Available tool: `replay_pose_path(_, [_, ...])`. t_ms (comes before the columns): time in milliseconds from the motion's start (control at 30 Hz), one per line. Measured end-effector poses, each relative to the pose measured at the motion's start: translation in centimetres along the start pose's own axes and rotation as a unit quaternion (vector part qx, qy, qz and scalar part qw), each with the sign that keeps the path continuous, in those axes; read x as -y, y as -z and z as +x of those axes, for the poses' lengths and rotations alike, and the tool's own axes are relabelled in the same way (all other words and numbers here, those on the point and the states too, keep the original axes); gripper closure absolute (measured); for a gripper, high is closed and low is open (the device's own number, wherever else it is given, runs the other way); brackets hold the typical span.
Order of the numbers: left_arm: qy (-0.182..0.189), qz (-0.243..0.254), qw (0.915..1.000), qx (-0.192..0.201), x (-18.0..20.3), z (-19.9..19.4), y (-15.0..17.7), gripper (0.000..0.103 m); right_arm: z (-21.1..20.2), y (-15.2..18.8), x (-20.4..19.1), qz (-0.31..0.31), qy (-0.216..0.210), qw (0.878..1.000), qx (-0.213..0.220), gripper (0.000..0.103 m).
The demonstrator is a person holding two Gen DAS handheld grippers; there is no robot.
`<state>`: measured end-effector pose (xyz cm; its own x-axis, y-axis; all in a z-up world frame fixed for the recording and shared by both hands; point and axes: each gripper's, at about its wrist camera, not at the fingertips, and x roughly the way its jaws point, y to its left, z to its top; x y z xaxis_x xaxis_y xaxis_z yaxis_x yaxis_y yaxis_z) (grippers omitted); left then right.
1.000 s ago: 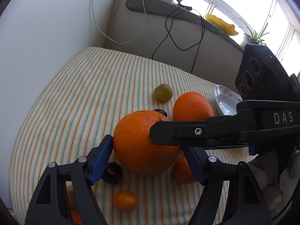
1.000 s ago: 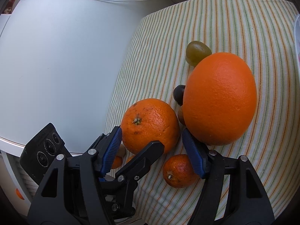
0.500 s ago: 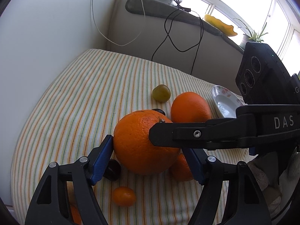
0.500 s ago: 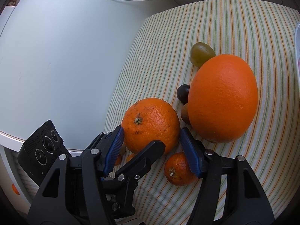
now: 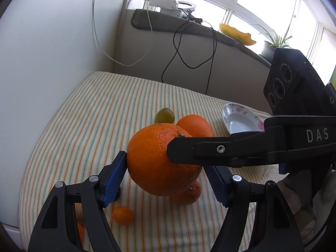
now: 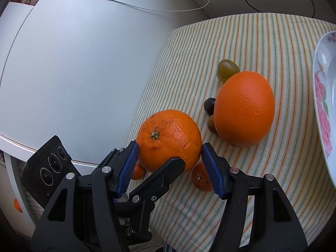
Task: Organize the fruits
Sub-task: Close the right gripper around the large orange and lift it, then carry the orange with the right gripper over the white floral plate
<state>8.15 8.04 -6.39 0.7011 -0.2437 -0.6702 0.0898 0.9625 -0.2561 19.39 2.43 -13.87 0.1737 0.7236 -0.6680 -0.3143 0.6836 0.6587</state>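
Left wrist view: I see left gripper (image 5: 166,172) clamped on large orange (image 5: 161,159), blue pads pressed against both sides, fruit clear of striped cloth (image 5: 84,130). Second orange (image 5: 195,125) behind it, green grape (image 5: 165,115) beyond. Floral dish (image 5: 241,118) right. Small mandarin (image 5: 122,215) on cloth below.

Right wrist view: I see right gripper (image 6: 168,168) around same orange (image 6: 170,138); whether its pads touch peel, cannot tell. Second orange (image 6: 244,109) rests apart, dark grape (image 6: 209,105) beside it.
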Motion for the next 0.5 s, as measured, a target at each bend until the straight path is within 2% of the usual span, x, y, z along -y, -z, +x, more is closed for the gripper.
replay_pose_path(500, [0.03, 0.039, 0.9988, 0.011, 5.6, 1.8, -1.6, 0.03, -6.9, 0.9, 3.6, 0.003, 0.008, 0.999, 0.047, 0.038])
